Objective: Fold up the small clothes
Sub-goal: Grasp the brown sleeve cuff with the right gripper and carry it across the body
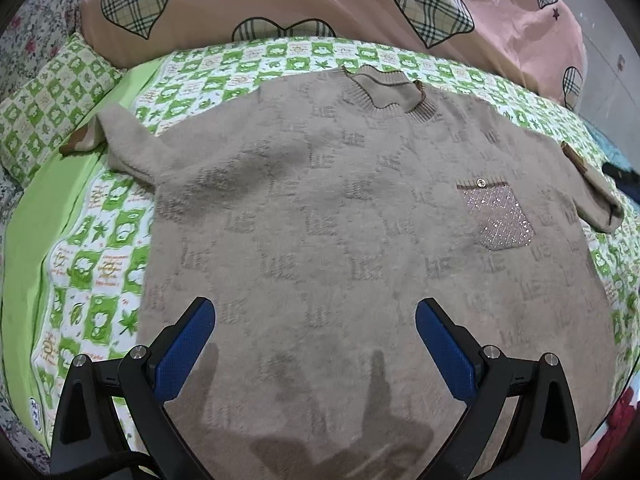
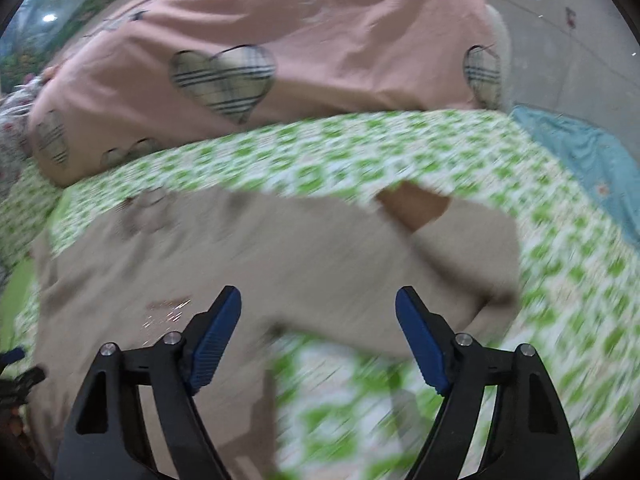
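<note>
A beige short-sleeved knit sweater (image 1: 340, 220) lies flat, front up, on the green checked bedsheet (image 1: 92, 264). It has a ribbed collar (image 1: 384, 88) at the far end and a sparkly chest pocket (image 1: 500, 216) on the right. My left gripper (image 1: 316, 320) is open and empty, above the sweater's lower middle. In the blurred right wrist view, my right gripper (image 2: 318, 308) is open and empty above the sweater's right sleeve (image 2: 452, 256) and side edge; the sweater body (image 2: 240, 248) spreads to the left.
A pink quilt with plaid hearts (image 1: 320, 4) is bunched along the far side of the bed, also in the right wrist view (image 2: 260, 56). A green checked pillow (image 1: 44, 108) lies far left. A blue cloth (image 2: 592, 160) lies at the right.
</note>
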`<state>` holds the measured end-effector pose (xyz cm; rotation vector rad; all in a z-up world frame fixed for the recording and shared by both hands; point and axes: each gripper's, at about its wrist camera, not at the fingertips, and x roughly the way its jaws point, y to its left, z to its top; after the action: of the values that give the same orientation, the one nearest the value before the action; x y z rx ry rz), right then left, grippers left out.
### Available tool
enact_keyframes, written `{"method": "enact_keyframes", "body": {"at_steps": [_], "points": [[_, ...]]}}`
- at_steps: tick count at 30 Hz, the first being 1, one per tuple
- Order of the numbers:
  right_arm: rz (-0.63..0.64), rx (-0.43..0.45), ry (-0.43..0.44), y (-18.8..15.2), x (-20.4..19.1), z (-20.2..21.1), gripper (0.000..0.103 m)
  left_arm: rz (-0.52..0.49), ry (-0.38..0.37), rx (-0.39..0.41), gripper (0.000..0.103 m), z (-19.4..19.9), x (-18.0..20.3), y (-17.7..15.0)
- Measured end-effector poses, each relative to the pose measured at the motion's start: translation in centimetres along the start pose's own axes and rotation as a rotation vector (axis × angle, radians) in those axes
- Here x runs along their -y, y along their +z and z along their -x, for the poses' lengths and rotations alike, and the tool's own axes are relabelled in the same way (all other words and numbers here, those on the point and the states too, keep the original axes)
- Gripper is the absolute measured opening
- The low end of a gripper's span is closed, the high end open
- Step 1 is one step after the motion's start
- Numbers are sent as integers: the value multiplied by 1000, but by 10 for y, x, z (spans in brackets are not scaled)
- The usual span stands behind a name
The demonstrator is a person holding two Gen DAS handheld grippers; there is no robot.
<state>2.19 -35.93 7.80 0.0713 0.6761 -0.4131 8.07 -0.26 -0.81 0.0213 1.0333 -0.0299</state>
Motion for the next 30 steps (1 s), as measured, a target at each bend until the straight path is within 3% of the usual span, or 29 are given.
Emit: {"method": "enact_keyframes", "body": {"at_steps": [3, 9, 12, 13, 14, 17, 20, 26, 30], "points": [[13, -36, -29, 27, 15, -29, 64, -8, 0, -20, 101, -8, 6, 2], [79, -168, -104, 49, 30, -97, 62, -24, 11, -51, 101, -26, 11, 6], [58, -204, -166, 47, 50, -115, 31, -6, -1, -55, 101, -33, 8, 9], [29, -196, -164, 47, 56, -113, 16, -1, -5, -55, 101, -35, 7, 10], [0, -177, -150, 47, 59, -107, 12, 4, -12, -51, 101, -35, 6, 11], [-70, -76, -15, 47, 50, -77, 11, 17, -16, -46, 101, -36, 1, 11], [-104, -34, 147, 42, 17, -53, 11, 38, -27, -44, 101, -35, -4, 13], [-81, -58, 443, 23, -99, -43, 11, 68, -61, -22, 101, -20, -19, 7], [-50, -114, 575, 4, -180, -50, 11, 86, -108, -9, 101, -11, -37, 1]]}}
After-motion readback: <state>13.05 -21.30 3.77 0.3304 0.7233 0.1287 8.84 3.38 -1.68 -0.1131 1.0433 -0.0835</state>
